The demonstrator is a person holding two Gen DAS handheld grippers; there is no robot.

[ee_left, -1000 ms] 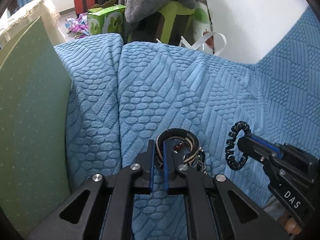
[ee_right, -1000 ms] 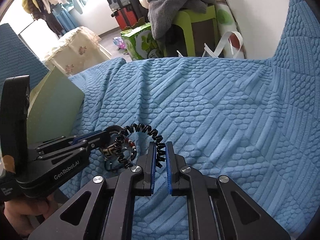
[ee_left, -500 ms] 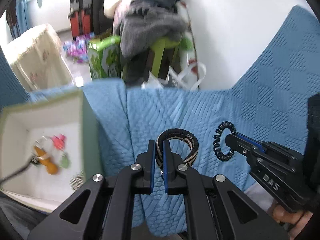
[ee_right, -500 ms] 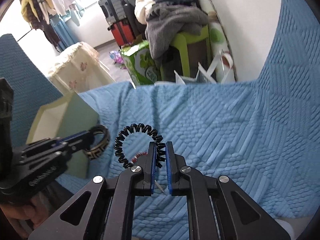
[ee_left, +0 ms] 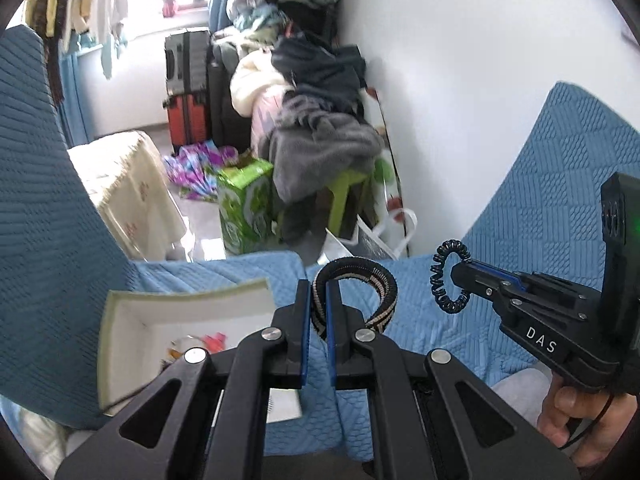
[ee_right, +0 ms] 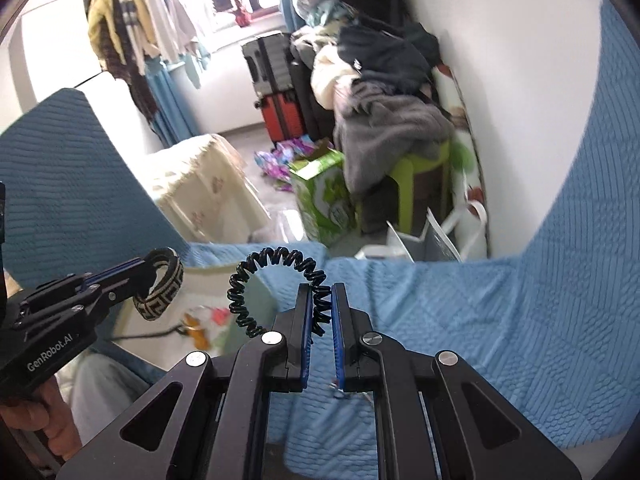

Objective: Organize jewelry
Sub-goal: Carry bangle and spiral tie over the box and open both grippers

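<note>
blue quilted sofa cover [ee_left: 432, 332], open box [ee_left: 168, 320] at its left edge.
left gripper [ee_left: 318, 320] clamps the woven bangle [ee_left: 360, 284], right gripper [ee_right: 320, 320] the coil bracelet [ee_right: 264, 276]; either may snag on release and miss the box.

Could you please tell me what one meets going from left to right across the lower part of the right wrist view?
Left gripper → patterned bangle → open box → black spiral band → right gripper → blue quilted cover.
</note>
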